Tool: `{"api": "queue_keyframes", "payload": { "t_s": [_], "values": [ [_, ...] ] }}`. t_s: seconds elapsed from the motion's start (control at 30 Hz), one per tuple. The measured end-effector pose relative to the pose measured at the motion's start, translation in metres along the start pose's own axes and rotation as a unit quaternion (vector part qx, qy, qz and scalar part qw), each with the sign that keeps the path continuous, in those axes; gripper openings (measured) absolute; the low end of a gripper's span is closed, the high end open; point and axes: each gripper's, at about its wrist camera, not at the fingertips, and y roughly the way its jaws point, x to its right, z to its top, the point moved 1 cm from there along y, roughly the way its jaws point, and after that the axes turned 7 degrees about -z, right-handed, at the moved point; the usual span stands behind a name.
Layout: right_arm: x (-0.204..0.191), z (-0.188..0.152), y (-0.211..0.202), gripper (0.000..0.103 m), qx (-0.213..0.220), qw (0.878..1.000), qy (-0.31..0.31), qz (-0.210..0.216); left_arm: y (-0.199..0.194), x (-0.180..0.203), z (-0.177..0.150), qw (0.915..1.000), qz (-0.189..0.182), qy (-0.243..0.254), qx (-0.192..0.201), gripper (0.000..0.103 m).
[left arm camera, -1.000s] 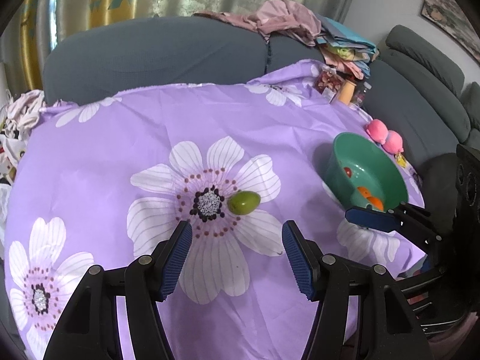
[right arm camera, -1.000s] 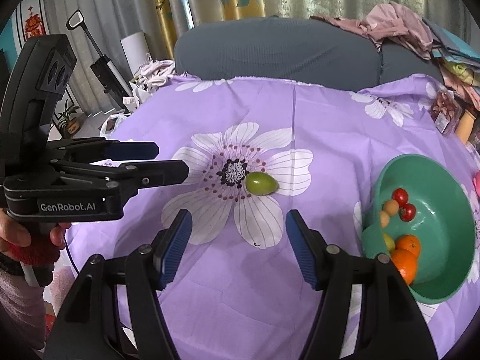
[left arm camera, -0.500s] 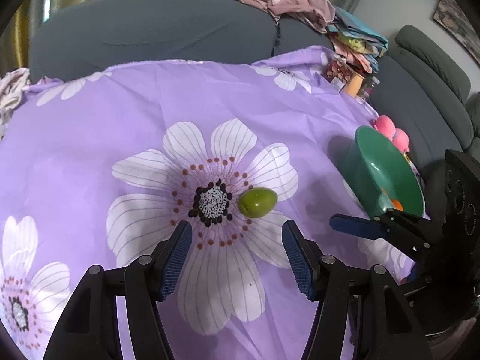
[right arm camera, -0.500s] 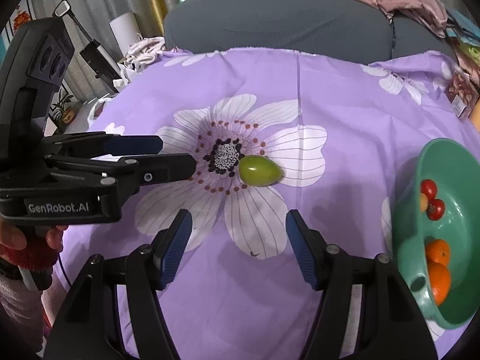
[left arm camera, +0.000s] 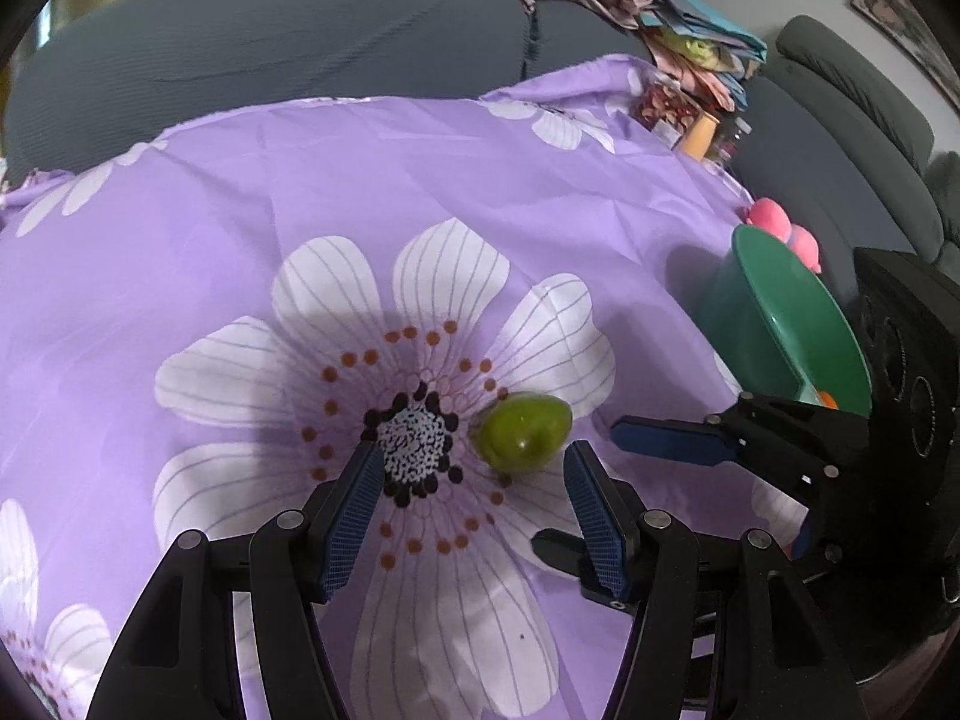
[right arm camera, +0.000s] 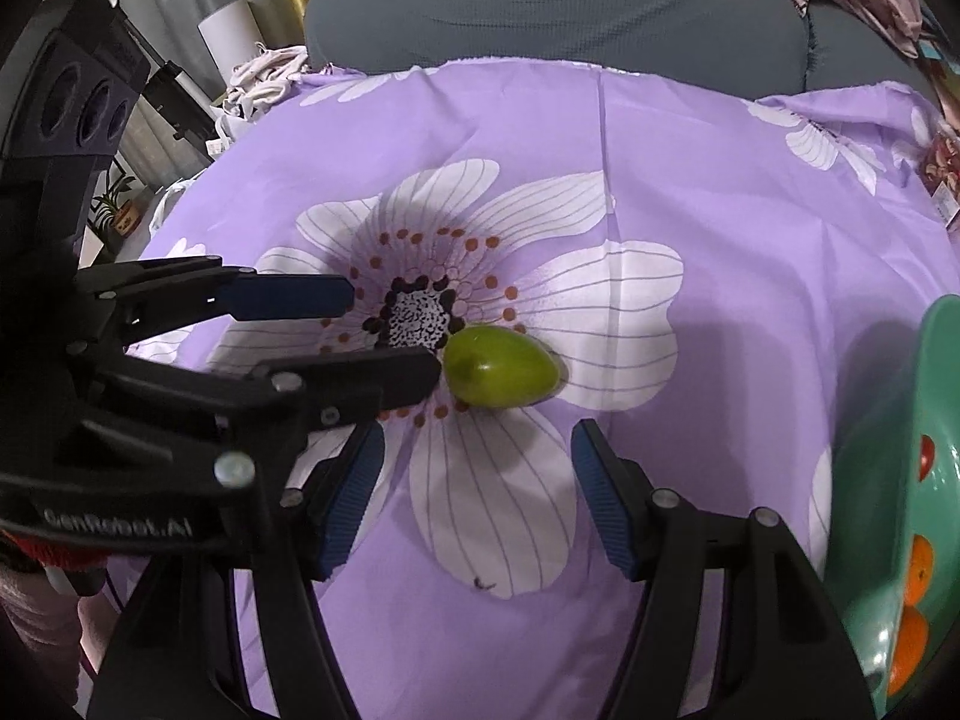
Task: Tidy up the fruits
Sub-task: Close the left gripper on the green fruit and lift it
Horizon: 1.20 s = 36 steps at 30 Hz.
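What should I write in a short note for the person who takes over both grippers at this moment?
Left gripper: jaws open, holding nothing, low over the cloth, its tips just short of the fruit.
Right gripper: jaws open, holding nothing, a bit further short of the fruit.
The oval green fruit lies loose on the purple flowered tablecloth, beside the dark centre of the big white flower.
The green plastic bowl stands to the right and already holds oranges and small red fruits.
Done: those fruits are in the bowl.
Left: grasp the green fruit and put it in the bowl.
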Motion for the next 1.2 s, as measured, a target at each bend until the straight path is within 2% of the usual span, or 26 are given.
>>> {"api": "queue_keyframes", "payload": {
  "t_s": [0.27,0.53,0.77,0.87,1.07,1.2],
  "values": [
    [0.008,0.002,0.017,0.065,-0.012,1.0,0.009,0.007,0.021,0.001,0.004,0.9994,-0.031,0.007,-0.013,0.062],
    [0.008,0.005,0.02,0.064,0.005,1.0,0.009,0.016,0.031,-0.001,0.01,0.9989,-0.044,-0.001,-0.017,0.062],
    [0.005,0.008,0.021,0.048,0.011,1.0,0.006,0.018,0.034,-0.004,0.011,0.998,-0.059,-0.017,-0.015,0.062],
    [0.006,0.008,0.022,0.043,0.013,1.0,0.007,0.019,0.035,-0.003,0.01,0.9977,-0.064,-0.018,-0.017,0.055],
    [0.009,0.008,0.022,0.043,0.018,0.999,0.017,0.025,0.036,-0.004,0.011,0.9965,-0.078,-0.025,-0.017,0.049],
    [0.008,0.006,0.021,0.042,0.02,0.999,0.016,0.025,0.036,-0.003,0.011,0.9972,-0.07,-0.019,-0.019,0.044]
  ]
}}
